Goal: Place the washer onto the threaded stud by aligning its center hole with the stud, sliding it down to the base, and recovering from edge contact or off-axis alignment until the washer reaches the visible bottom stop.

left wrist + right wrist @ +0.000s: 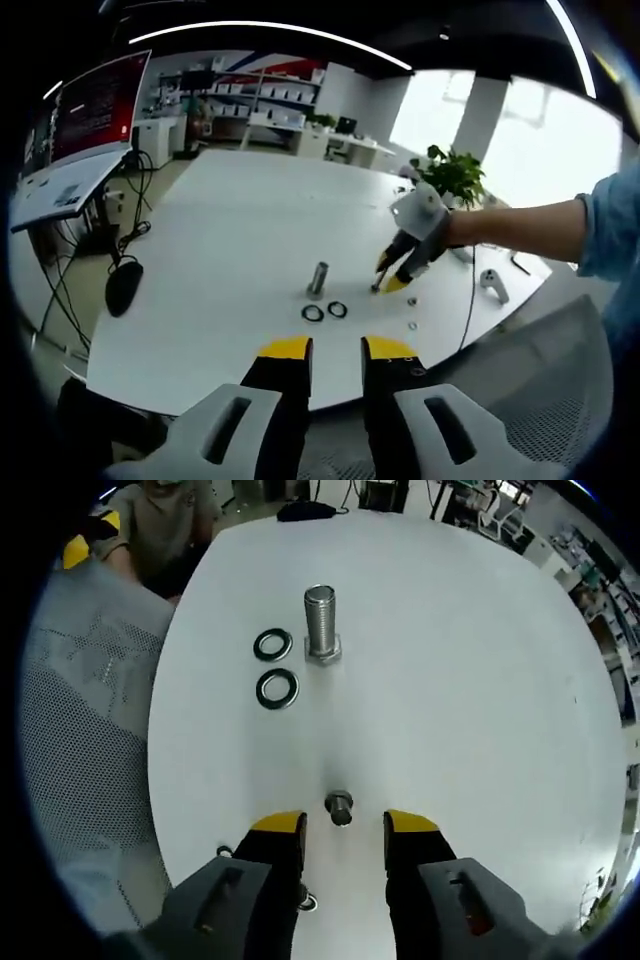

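With the right gripper [343,832] jaws apart, close squarely on a washer [277,688] lying left of the stud [321,623].

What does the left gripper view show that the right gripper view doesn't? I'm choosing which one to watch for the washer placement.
Left gripper view alone: the right gripper in a person's hand above the white table, a potted plant, a monitor and a black mouse.

Right gripper view alone: a short bolt standing just ahead of its open jaws, and a seated person at the far edge.

Both: the upright threaded stud and two dark washers lying flat beside it, none on the stud yet.
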The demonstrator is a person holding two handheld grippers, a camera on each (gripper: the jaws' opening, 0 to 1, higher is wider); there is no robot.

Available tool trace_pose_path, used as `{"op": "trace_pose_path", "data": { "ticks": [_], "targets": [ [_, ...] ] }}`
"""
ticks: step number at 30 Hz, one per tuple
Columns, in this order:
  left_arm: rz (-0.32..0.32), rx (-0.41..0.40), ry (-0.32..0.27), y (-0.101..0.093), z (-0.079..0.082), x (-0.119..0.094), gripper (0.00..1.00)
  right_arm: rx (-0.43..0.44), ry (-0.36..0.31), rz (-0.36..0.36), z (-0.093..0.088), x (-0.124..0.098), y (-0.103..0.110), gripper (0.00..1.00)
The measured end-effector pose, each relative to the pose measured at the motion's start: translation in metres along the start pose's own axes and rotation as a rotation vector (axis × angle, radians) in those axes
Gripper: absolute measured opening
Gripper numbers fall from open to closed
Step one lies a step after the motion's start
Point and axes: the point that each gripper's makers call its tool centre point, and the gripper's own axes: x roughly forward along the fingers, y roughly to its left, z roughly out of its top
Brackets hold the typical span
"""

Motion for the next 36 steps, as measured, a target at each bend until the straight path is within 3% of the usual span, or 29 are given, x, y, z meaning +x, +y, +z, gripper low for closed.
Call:
{"op": "trace_pose_path", "data": {
  "ticks": [10, 17, 23, 28, 36],
  "targets": [
    [-0.002, 0.001, -0.006, 0.0, 0.001, 0.0, 0.17, 0.096, -0.129, 0.004, -0.005, -0.035, 0.012, 0.31],
    [-0.001, -0.002, -0.012, 0.0, 0.002, -0.001, 0.17, 0.105, -0.156, -0.003, -0.01, -0.048, 0.024, 0.31],
    [0.0, -0.004, -0.017, -0.001, 0.003, -0.001, 0.17, 0.114, -0.165, 0.004, -0.016, -0.048, 0.035, 0.3],
    [0.0, -0.004, -0.02, 0.0, 0.003, -0.001, 0.17, 0.095, -0.179, 0.031, -0.02, -0.041, 0.056, 0.29],
    [-0.003, -0.004, -0.02, -0.001, 0.003, -0.001, 0.17, 0.051, -0.133, 0.052, -0.035, -0.026, 0.076, 0.28]
  ]
}}
